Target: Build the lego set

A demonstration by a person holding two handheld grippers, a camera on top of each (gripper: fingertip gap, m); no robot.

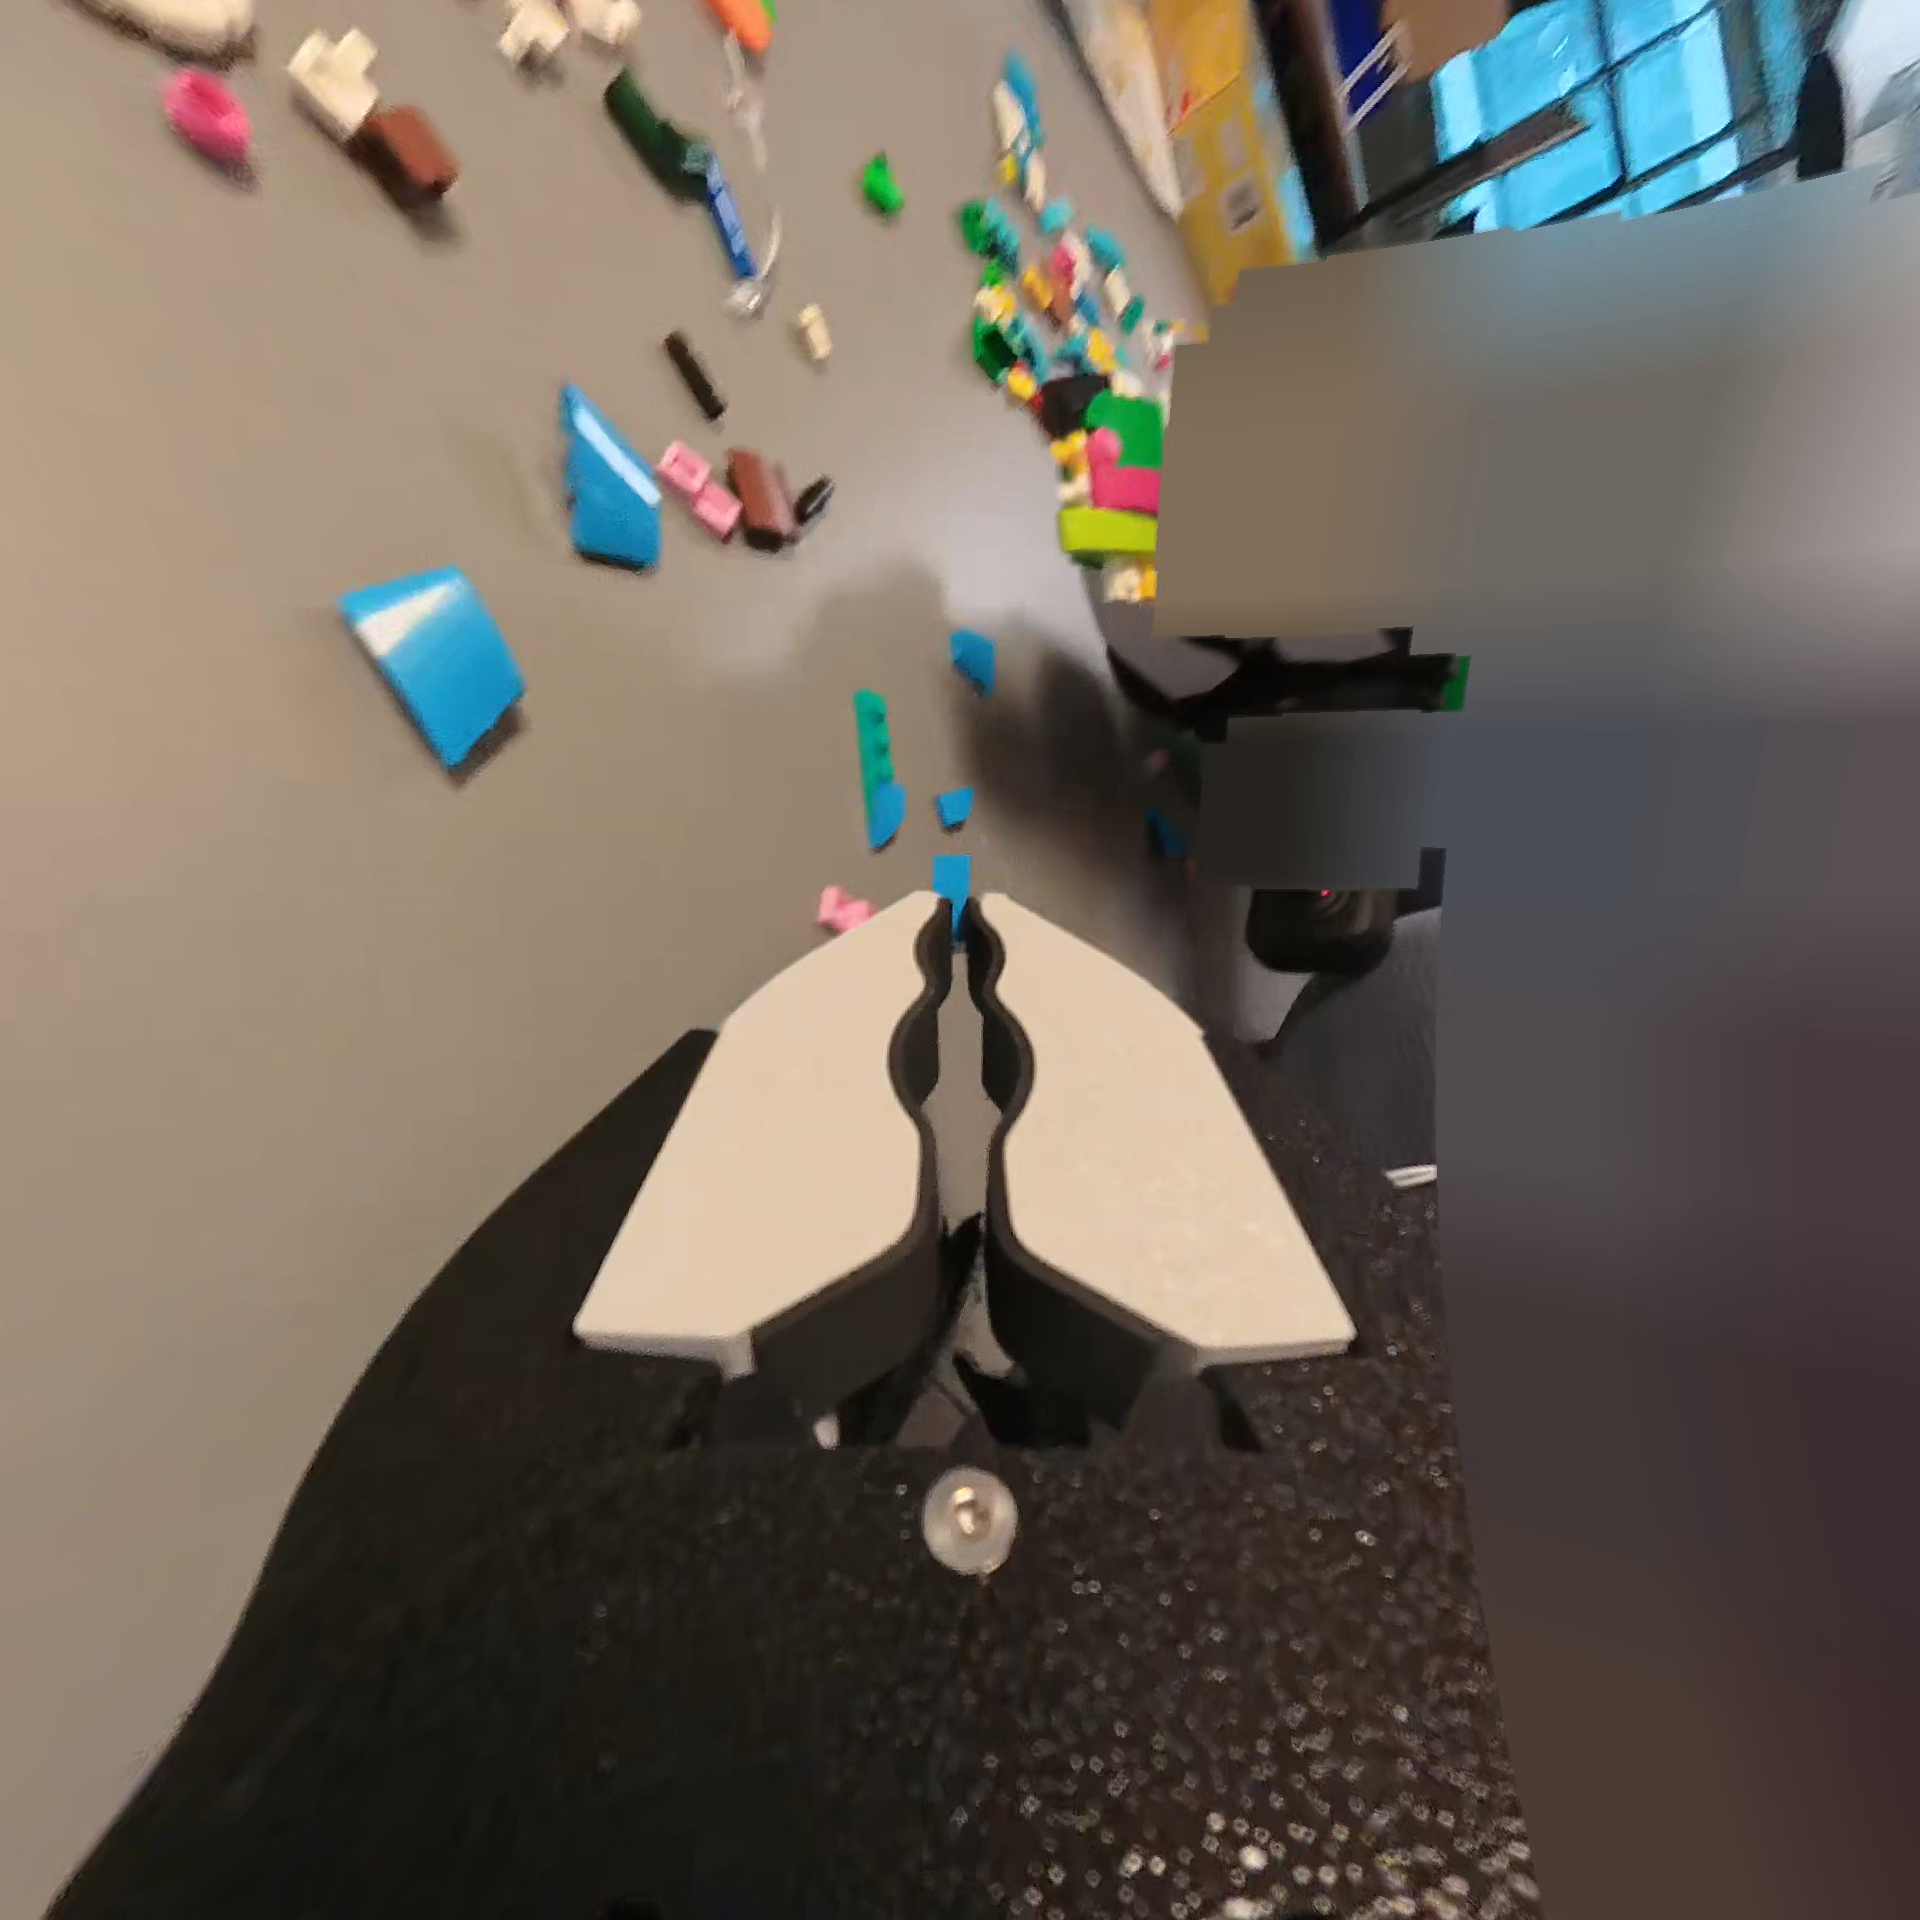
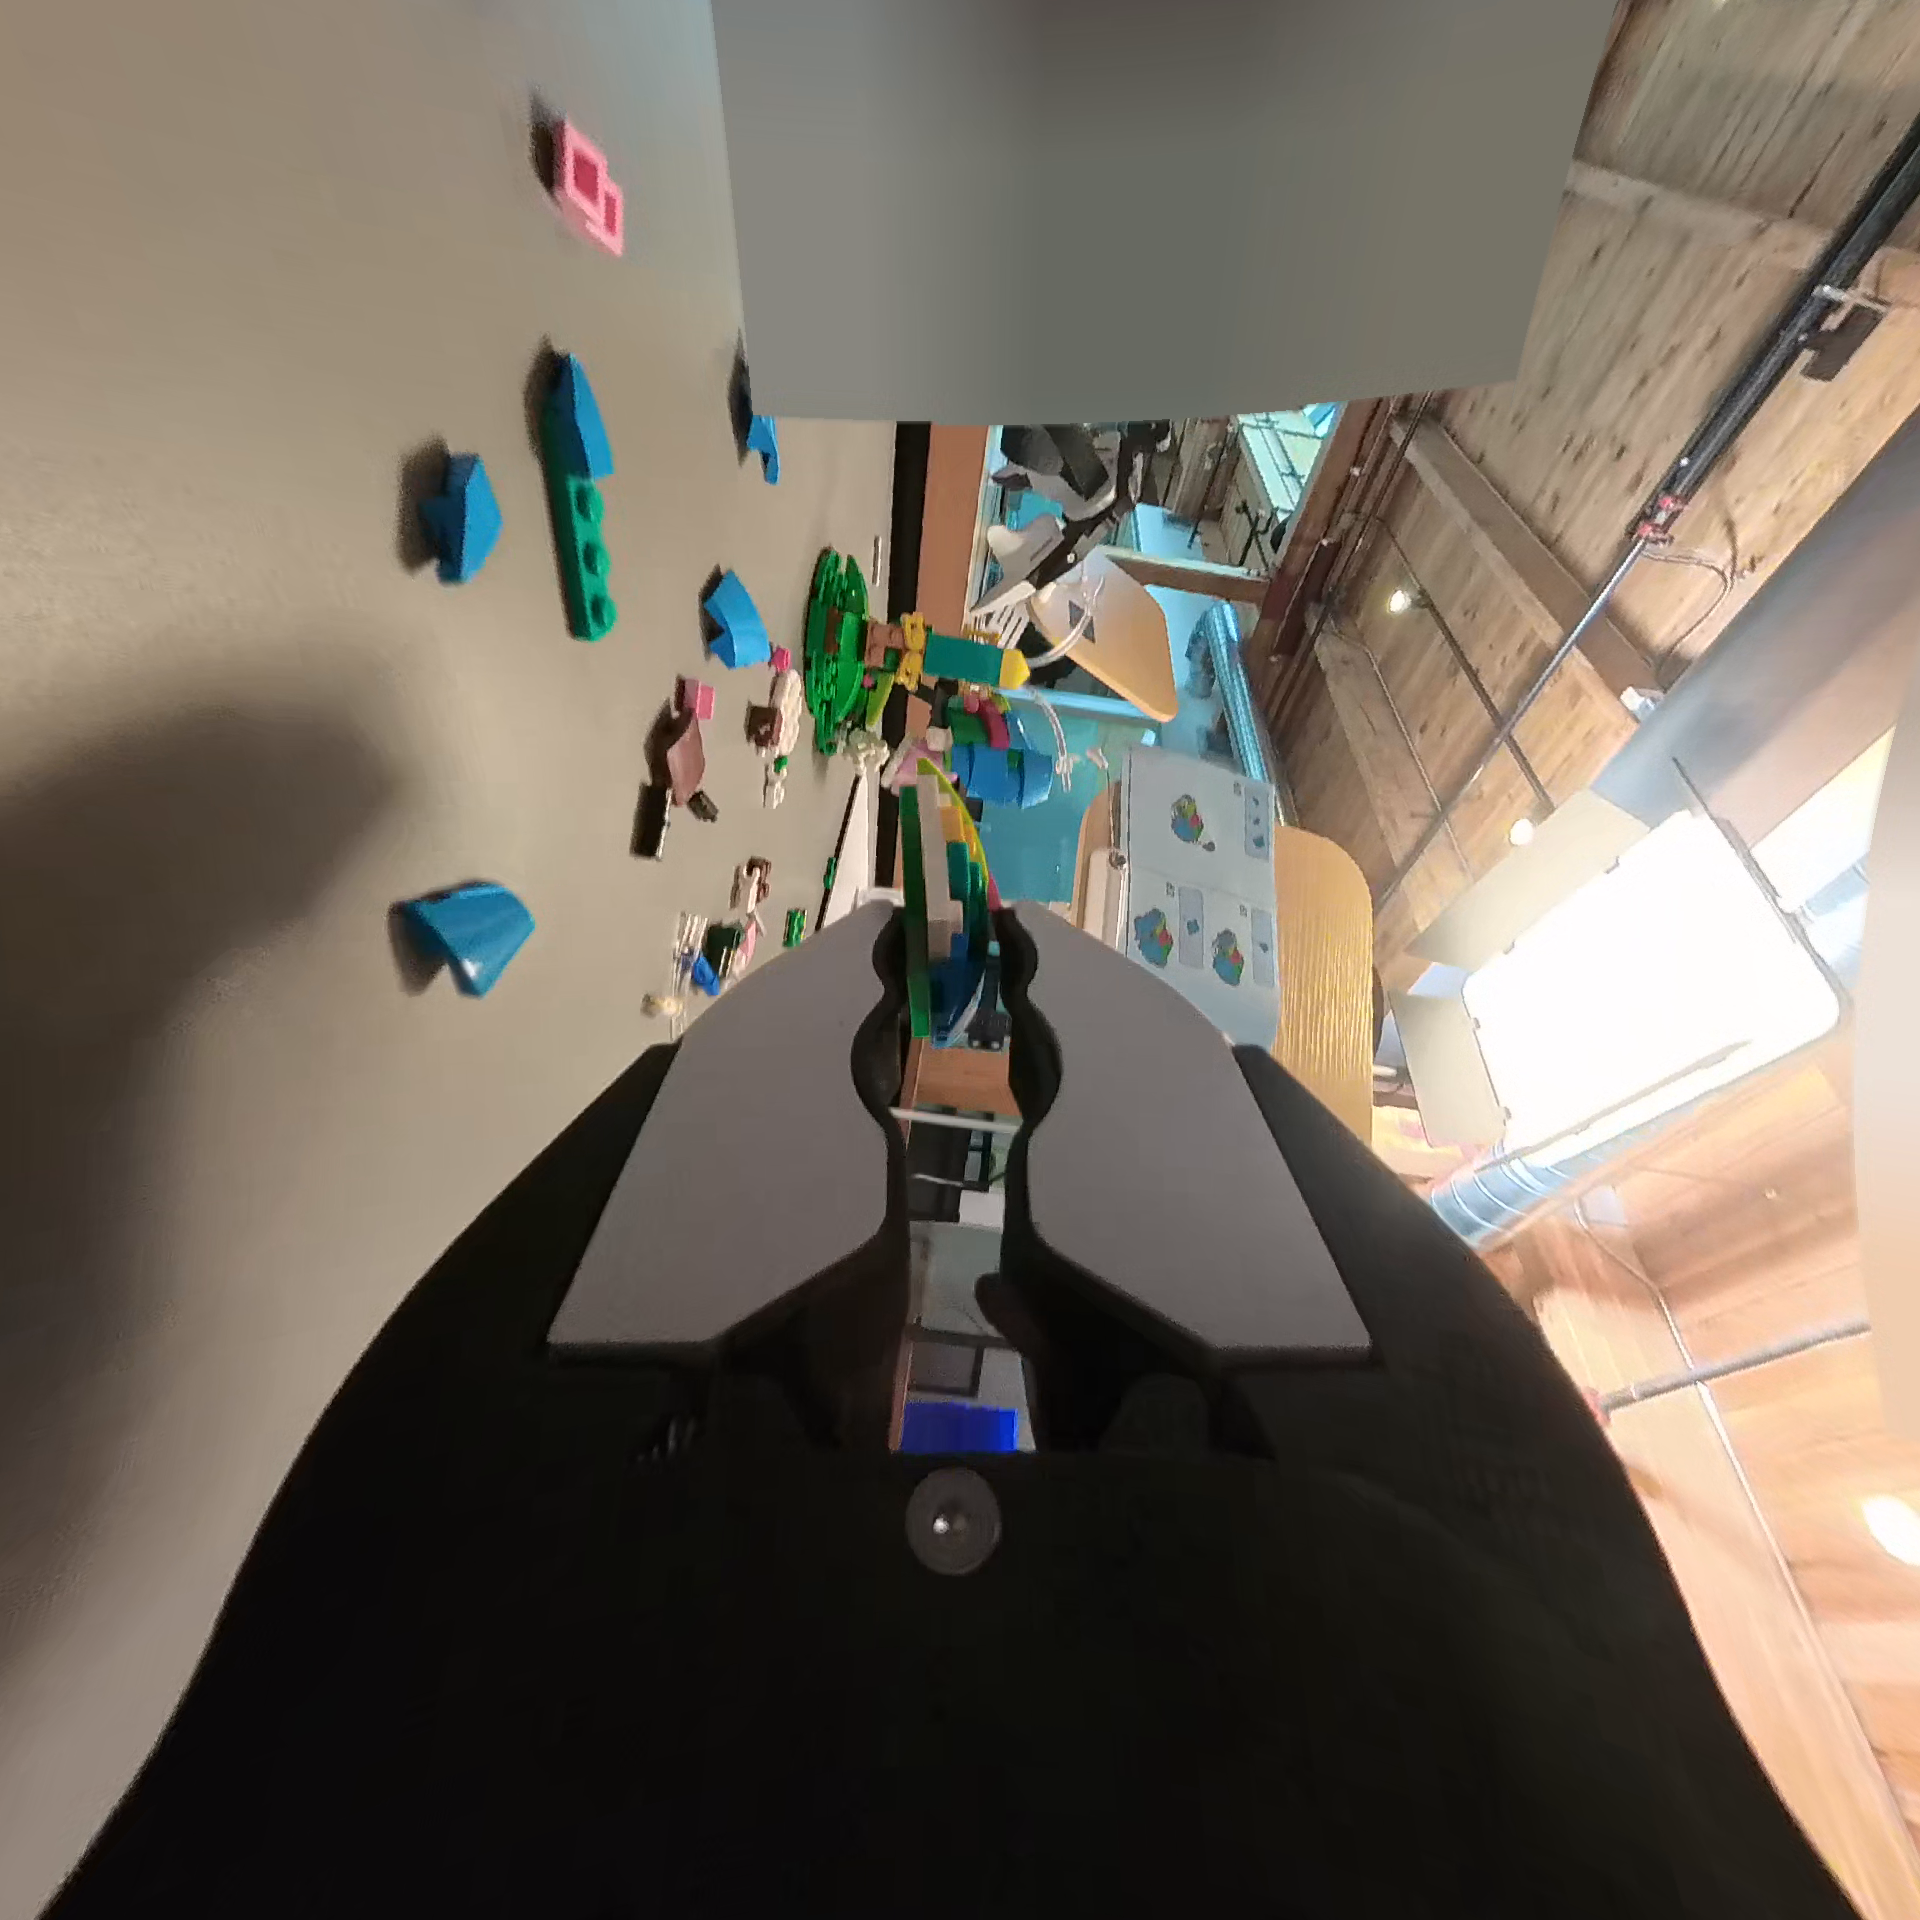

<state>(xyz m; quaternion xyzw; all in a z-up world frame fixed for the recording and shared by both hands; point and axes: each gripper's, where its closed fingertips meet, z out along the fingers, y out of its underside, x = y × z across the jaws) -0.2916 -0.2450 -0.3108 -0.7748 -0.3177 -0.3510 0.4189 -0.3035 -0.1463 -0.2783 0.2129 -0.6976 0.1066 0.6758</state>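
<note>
Grippers both carry parts above the grey table (image 1: pixel 260 935). Left gripper (image 1: pixel 961 914): jaws nearly closed, pinching a small blue piece (image 1: pixel 951 878) that protrudes past the fingertips. Right gripper (image 2: pixel 951 914): jaws partly closed, clamping a layered green, white and blue assembly (image 2: pixel 940 935) at the tips. Loose bricks (image 2: pixel 462 935) lie scattered on the table beyond.
</note>
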